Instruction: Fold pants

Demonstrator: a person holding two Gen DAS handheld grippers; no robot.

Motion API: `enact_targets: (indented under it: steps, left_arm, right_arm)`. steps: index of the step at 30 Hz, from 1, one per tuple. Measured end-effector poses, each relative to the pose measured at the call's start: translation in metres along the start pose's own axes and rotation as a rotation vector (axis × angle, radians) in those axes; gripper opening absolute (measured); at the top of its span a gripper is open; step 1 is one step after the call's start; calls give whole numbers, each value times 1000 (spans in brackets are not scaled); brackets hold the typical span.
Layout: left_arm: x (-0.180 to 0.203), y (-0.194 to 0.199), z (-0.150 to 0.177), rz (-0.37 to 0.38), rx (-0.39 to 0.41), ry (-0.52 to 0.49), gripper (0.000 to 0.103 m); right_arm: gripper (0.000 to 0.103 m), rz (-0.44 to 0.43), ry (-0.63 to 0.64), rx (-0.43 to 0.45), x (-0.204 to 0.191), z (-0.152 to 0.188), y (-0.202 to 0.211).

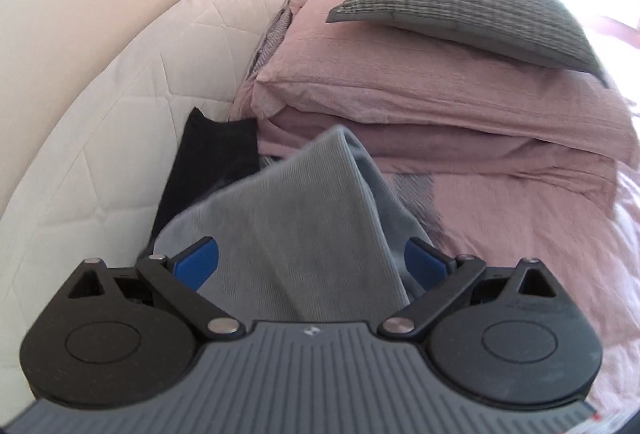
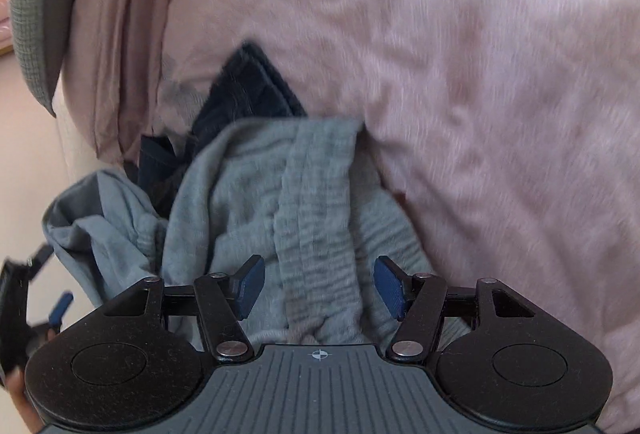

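Lying bunched on the pink bed, the grey pants sit in a crumpled heap with the gathered waistband running up between the fingers of the right gripper. Those blue fingers stand spread wide apart, with cloth beneath and between them but nothing pinched, so that gripper is released. A dark folded garment pokes out just behind the pants.

From the other side, the left gripper also has its fingers parted, and a fold of the grey pants rises in a peak between them; the pads appear apart from the cloth, though I cannot tell for sure. Beyond lie stacked pink pillows with a grey checked cushion on top, a white quilted headboard to the left, and the dark garment against it. The left gripper also shows at the edge of the right view.
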State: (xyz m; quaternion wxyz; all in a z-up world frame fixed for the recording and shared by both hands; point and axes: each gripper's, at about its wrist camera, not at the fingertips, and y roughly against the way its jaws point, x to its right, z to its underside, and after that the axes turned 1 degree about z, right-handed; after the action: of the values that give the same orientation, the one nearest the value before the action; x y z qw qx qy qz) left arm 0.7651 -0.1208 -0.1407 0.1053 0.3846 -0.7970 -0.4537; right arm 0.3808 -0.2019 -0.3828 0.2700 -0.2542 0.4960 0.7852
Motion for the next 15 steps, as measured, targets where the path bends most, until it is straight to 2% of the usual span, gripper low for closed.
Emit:
enact_targets:
  steps: [1,3,4,5,6,7,8,9,12,15]
  left_arm:
    - [2,-10,-6,-14,-7,-6,99]
    - [6,-30,-16,-58,-26,-30,99]
    - [9,-40,-18,-80,-36,-37,98]
    - [11,-50,-18,-91,-46,-49,90]
    - [13,-58,-18,-103,-69,-58,63]
    - [12,-62,-12,-101,-97,-52,47]
    - [9,-62,-8,-77,-107,-24,21]
    - [5,-56,-2,-65,-91,9,13]
    - [-6,-20,16,-96,-5,37,8]
    - [-21,35,27,-106,74,80,7]
  right_arm:
    - [57,-9,22,9,-1,3,0]
    - [30,6,135,17,-9,8,1]
    - [17,56,193,22,-13,9,3]
    - [9,52,221,25,-12,9,6]
    - [1,28,215,46,-10,8,12]
    - [1,4,208,68,-8,9,21]
    - [1,-27,206,82,-8,9,30]
    - [1,-53,214,97,-9,10,39]
    - [0,-106,265,114,-13,17,63]
    - [0,-165,324,155,-15,32,90]
